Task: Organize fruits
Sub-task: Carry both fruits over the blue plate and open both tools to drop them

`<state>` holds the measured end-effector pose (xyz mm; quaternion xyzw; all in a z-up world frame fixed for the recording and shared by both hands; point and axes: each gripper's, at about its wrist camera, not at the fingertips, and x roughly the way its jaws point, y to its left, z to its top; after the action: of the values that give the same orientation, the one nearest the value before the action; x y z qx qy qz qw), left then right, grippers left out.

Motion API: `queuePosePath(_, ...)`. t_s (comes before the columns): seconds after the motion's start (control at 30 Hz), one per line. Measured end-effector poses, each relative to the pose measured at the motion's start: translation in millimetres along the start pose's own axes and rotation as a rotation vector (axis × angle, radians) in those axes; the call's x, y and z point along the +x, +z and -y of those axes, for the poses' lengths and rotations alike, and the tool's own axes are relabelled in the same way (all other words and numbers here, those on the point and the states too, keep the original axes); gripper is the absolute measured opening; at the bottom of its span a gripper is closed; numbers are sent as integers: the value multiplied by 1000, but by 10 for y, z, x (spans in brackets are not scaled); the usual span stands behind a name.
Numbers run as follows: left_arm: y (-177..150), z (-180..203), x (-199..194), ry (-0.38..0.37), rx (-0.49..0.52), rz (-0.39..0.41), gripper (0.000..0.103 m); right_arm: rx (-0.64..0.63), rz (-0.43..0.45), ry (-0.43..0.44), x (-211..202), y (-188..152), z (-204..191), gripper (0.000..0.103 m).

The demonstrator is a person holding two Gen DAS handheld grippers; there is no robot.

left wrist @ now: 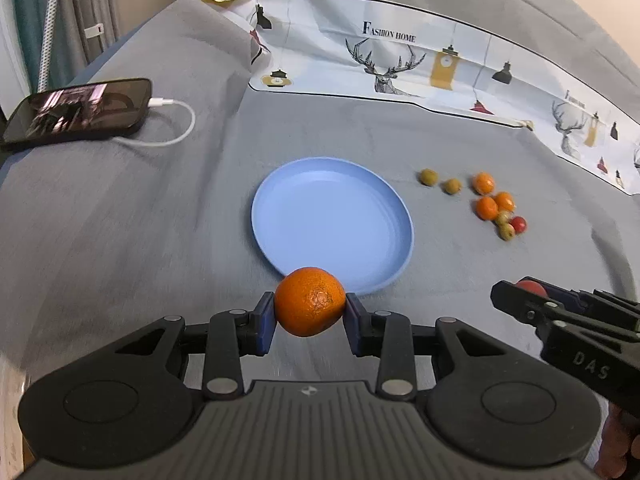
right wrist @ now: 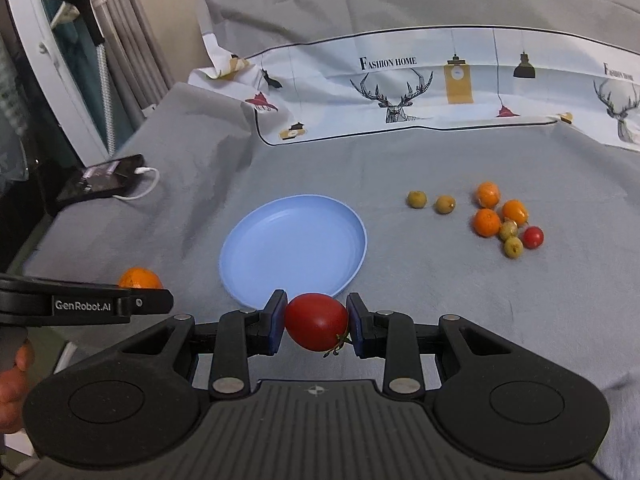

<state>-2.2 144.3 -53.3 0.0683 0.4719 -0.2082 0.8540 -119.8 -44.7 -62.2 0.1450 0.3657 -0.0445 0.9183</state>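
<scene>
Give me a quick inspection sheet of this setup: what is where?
Surface: grey cloth over a table.
Job's things: blue plate, nothing on it; loose fruits lie to its right.
Clutter: phone at the far left.
Grippers: left gripper shut on an orange; right gripper shut on a tomato, both near the plate's near rim.
Cables: white charging cable plugged into the phone.
Surroundings: printed deer cloth, curtains.

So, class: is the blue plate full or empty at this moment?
Empty. The blue plate shows only bare surface in both views; the orange and tomato are each clamped between fingers, short of it.
</scene>
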Motion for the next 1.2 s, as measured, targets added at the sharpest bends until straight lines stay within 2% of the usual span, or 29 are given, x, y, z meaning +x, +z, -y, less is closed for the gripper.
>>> queuePosePath(0.3,406,15,853,29,19,-49,39,16,-44,-16,865,367,126,34)
queuePosePath(0.57,454,20,1526,64,53,-131,40,-1,-104,-3,1596,590,198,34)
queuePosePath(0.6,446,15,1583,61,54,-136,42,3,-119,5,1666,590,202,35)
queuePosePath(0.63,438,18,1631,54,59,-141,52,16,-134,17,1735,591,214,37)
queuePosePath(0.67,435,18,1673,45,63,-145,68,33,-147,29,1798,585,229,39)
queuePosePath(0.7,432,13,1685,30,62,-135,76,44,-161,43,1848,585,237,53)
queuePosePath(0.73,430,12,1684,16,61,-126,89,58,-175,51,1885,584,250,65)
queuePosePath(0.77,429,17,1681,7,63,-121,93,77,-176,53,1896,579,271,69)
queuePosePath(0.83,414,46,1678,4,78,-119,97,91,-168,44,1880,572,295,78)
queuePosePath(0.97,308,113,1698,17,131,-155,97,83,-165,-43,1856,517,347,84)
queuePosePath(1.07,172,132,1678,25,151,-182,97,65,-226,-147,1951,452,380,87)
queuePosePath(1.13,73,127,1634,37,154,-184,98,89,-231,-154,1988,410,435,90)
queuePosePath(1.2,15,109,1594,35,158,-191,98,82,-257,-200,2001,398,453,91)
